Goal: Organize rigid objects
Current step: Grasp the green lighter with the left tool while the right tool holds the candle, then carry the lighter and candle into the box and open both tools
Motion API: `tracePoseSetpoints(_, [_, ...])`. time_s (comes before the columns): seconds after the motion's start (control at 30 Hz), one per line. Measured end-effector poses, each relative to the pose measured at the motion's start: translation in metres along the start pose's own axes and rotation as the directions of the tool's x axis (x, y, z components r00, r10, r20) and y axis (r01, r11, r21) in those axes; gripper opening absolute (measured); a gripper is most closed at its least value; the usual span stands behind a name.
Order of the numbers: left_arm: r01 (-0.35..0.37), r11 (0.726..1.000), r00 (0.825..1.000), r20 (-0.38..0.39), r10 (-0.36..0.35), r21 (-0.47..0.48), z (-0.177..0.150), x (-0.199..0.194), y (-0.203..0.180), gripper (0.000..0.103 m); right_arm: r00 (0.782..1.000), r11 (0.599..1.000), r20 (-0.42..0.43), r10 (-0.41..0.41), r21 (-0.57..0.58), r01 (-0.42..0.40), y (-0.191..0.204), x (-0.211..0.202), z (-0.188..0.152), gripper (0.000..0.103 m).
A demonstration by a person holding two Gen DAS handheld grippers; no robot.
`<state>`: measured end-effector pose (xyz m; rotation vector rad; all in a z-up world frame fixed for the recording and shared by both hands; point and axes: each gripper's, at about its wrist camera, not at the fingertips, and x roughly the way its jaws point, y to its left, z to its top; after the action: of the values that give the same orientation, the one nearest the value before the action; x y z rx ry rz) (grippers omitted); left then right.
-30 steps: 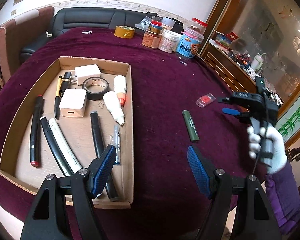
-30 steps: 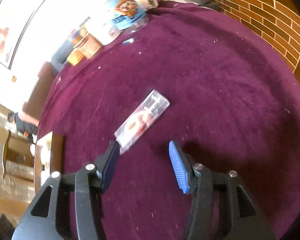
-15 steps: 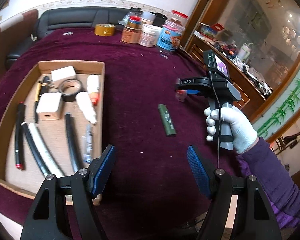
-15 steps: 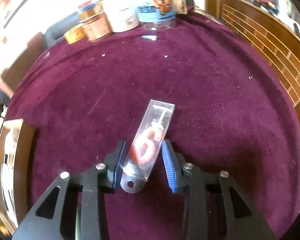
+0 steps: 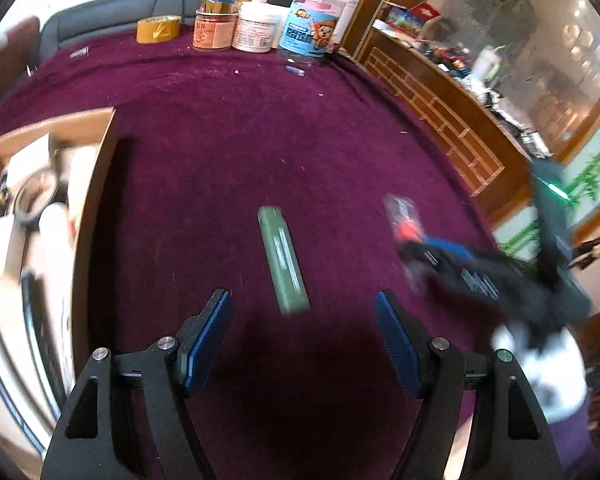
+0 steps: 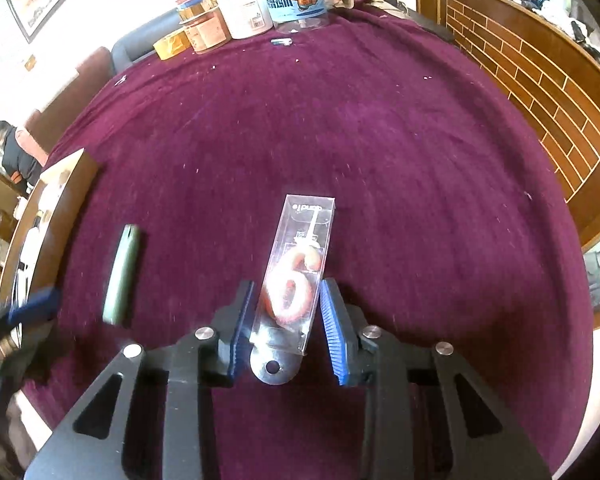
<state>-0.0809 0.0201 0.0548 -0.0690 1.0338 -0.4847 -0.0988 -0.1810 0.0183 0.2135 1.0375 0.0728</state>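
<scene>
A clear plastic packet with a red number-six candle (image 6: pixel 296 276) sits between the blue pads of my right gripper (image 6: pixel 286 312), which is shut on it. In the left wrist view the same packet (image 5: pixel 404 220) shows at the right, blurred, held by the right gripper (image 5: pixel 432 248). A green lighter (image 5: pixel 284 260) lies on the purple cloth just ahead of my left gripper (image 5: pixel 304 336), which is open and empty. The lighter (image 6: pixel 122 274) also shows at the left of the right wrist view.
A cardboard tray (image 5: pixel 96 184) with tape, chargers and pens lies at the left. Jars and a blue canister (image 5: pixel 308 32) and a yellow tape roll (image 5: pixel 158 29) stand at the table's far edge. A wooden brick-pattern counter (image 5: pixel 452 120) runs along the right.
My right gripper closed on the candle packet and holds it. My left gripper moved right and forward, bringing the green lighter close in front of its open fingers.
</scene>
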Motion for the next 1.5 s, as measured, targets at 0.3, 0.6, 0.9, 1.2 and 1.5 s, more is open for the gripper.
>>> tracePoseSetpoints(0.3, [-0.063, 0.992, 0.997, -0.027, 0.066, 0.106, 0.007, 0.041, -0.007, 0.035, 1.0, 1.0, 0.01, 0.005, 0.003, -0.005, -0.001, 0.0, -0.003, 0.031])
tracePoseSetpoints(0.6, [-0.041, 0.997, 0.998, -0.039, 0.044, 0.067, 0.006, 0.036, -0.003, 0.02, 1.0, 1.0, 0.016, 0.011, 0.014, -0.011, 0.007, 0.002, -0.003, 0.052])
tracePoseSetpoints(0.9, [-0.001, 0.998, 1.0, -0.009, 0.002, 0.069, 0.002, 0.031, -0.001, 0.016, 0.996, 0.998, 0.057, -0.064, -0.012, 0.065, 0.01, 0.0, -0.008, 0.027])
tracePoseSetpoints(1.2, [0.136, 0.99, 0.984, 0.112, -0.138, 0.025, -0.009, -0.03, 0.006, 0.016, 0.995, 0.998, 0.09, 0.042, 0.036, -0.045, 0.017, -0.02, -0.005, 0.026])
tracePoseSetpoints(1.5, [0.193, 0.974, 0.963, 0.212, -0.166, -0.115, -0.026, -0.081, 0.066, 0.016, 0.981, 0.983, 0.075, 0.177, -0.06, -0.173, 0.084, -0.03, 0.007, 0.026])
